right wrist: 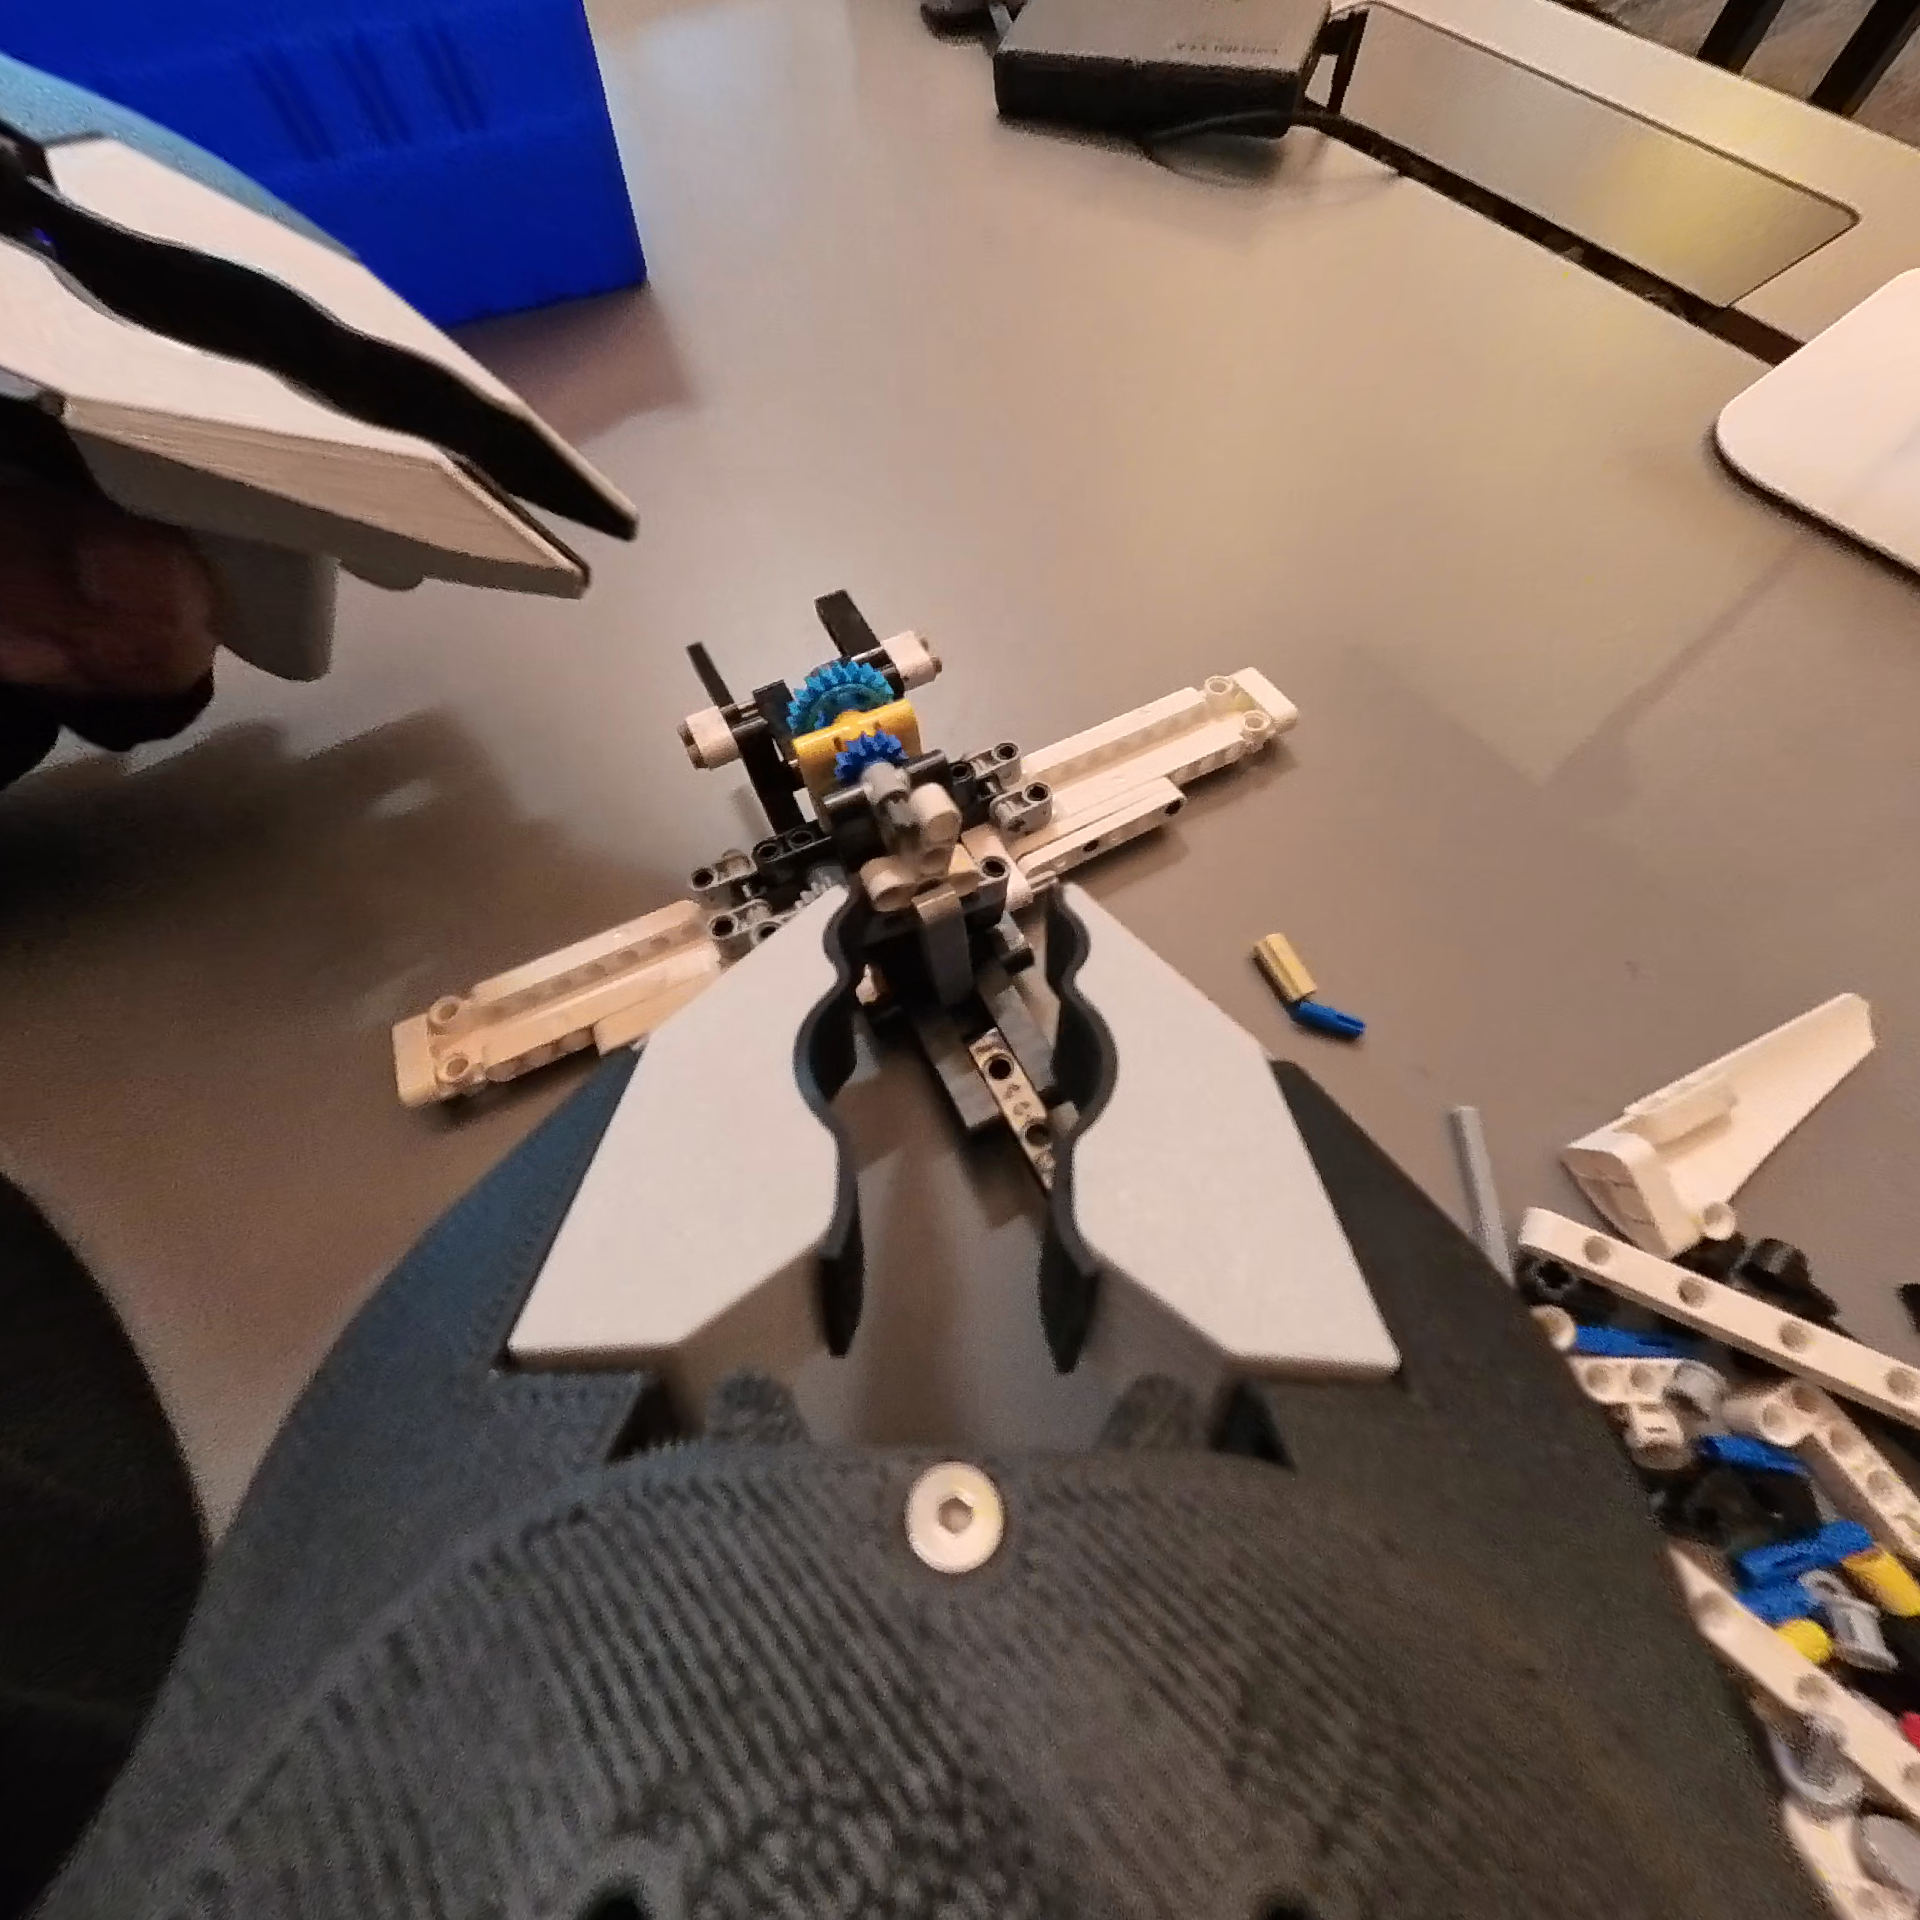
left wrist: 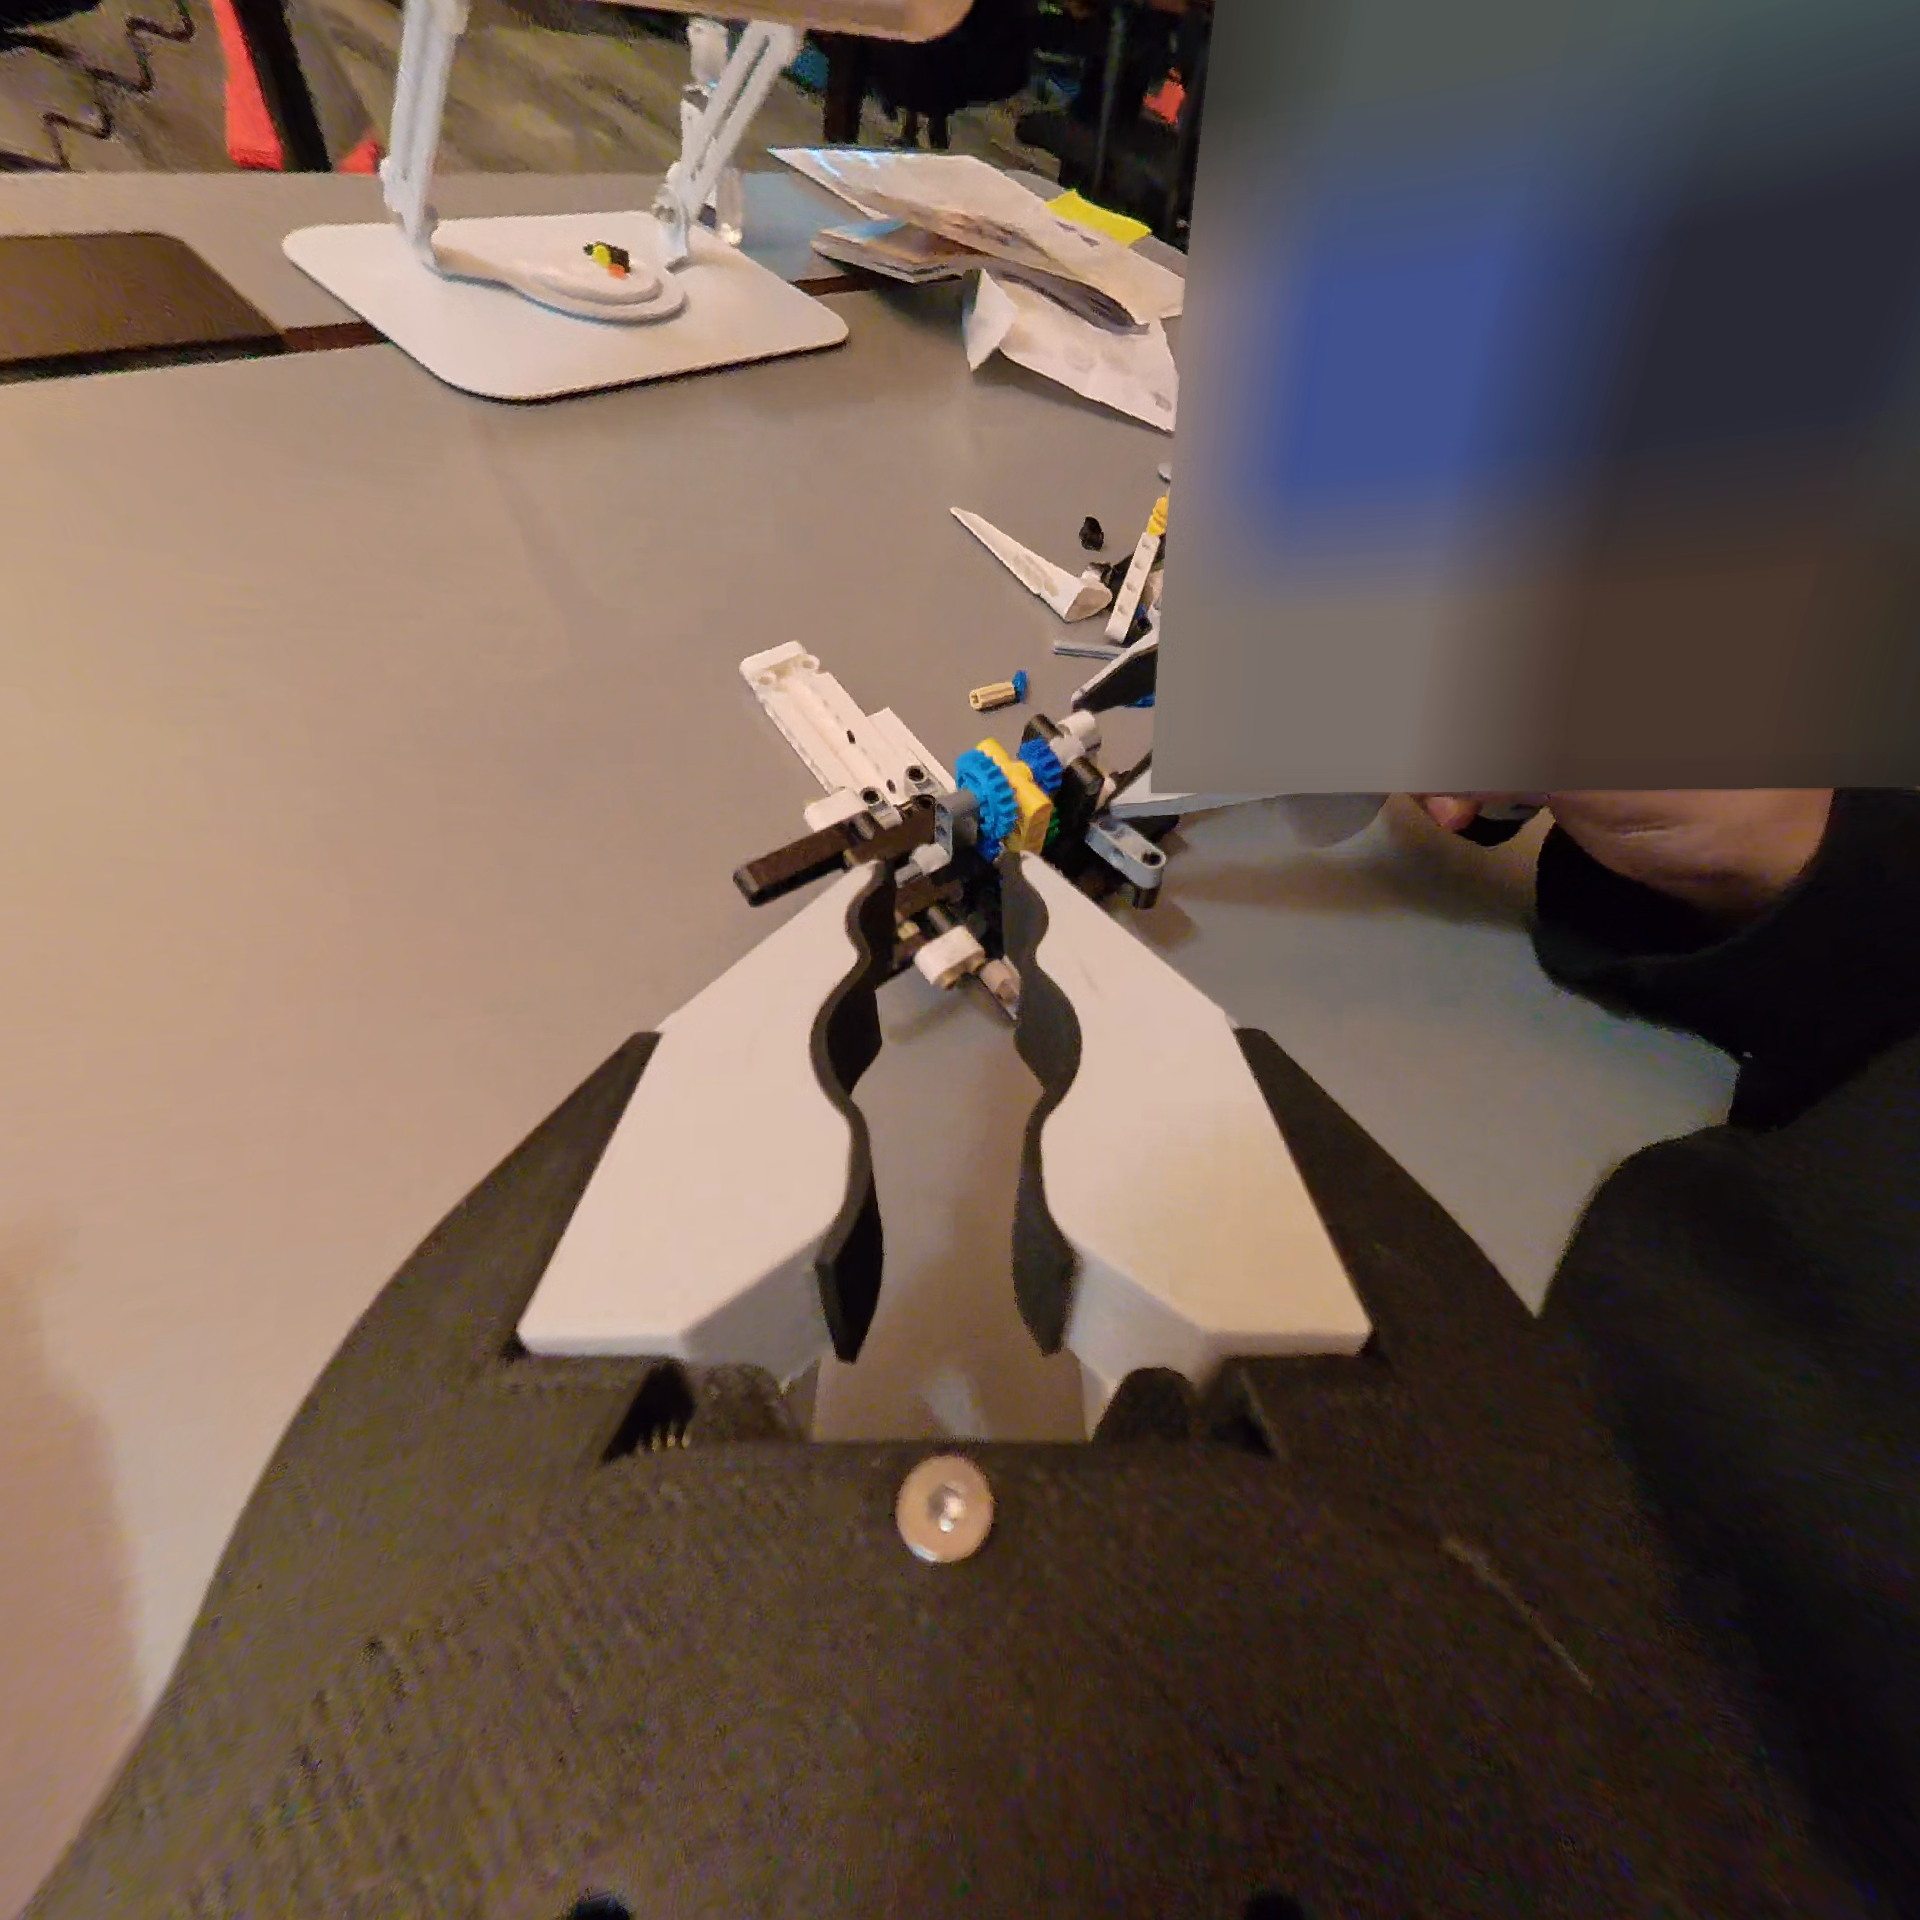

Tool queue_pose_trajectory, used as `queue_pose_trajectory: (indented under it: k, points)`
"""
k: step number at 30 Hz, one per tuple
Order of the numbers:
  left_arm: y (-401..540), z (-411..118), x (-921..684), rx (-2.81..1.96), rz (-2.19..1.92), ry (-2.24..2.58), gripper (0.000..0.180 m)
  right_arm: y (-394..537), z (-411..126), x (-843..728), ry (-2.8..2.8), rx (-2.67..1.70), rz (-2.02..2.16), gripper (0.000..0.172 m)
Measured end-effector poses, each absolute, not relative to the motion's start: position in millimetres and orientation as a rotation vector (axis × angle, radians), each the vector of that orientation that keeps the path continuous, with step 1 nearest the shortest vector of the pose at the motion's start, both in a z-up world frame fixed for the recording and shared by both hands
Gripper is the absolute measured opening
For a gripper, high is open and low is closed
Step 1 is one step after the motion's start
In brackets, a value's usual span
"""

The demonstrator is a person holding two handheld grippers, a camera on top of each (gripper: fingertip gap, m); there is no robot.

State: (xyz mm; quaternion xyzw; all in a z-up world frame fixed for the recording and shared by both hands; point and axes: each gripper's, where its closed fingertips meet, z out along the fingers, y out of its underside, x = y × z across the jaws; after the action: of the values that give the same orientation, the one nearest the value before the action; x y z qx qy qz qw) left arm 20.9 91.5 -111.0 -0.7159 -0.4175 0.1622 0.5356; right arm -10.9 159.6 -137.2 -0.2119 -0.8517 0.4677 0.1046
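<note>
Up and left of the brick model (right wrist: 862, 769), which lies on the grey table (right wrist: 1039, 416), the left gripper (right wrist: 605, 549) hangs clear, fingers slightly apart and bare, the right gripper (right wrist: 951, 914) straddles the model's near beam with parted fingers, not pressing, and loose parts (right wrist: 1714, 1455) lie right of the model.

Legible text: none that I can read from here. Item one, black power brick (right wrist: 1153, 73) at the table's far edge: faint pale lettering, too blurred. Item two, loose printed papers (left wrist: 997, 239): print too small to make out.
</note>
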Motion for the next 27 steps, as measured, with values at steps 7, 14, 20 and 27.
queue_pose_trajectory:
  k: [7,14,20,27]
  points:
    - [100.8,-123.1,7.4,-1.872,0.419,-0.826,0.021,152.0,-116.4,-6.9,-2.506,-0.657,1.609,0.031]
    - [82.7,-121.0,-14.6,-1.833,0.444,-0.860,0.019,150.9,-109.4,-6.4,-2.502,-0.682,1.688,0.031]
    - [72.9,-104.2,-13.1,-1.560,0.288,-0.924,0.019,152.6,-120.3,-8.3,-2.526,-0.634,1.566,0.031]
    - [66.2,-100.1,-11.4,-1.478,0.257,-0.935,0.019,142.6,-119.3,-6.7,-2.550,-0.582,1.548,0.031]
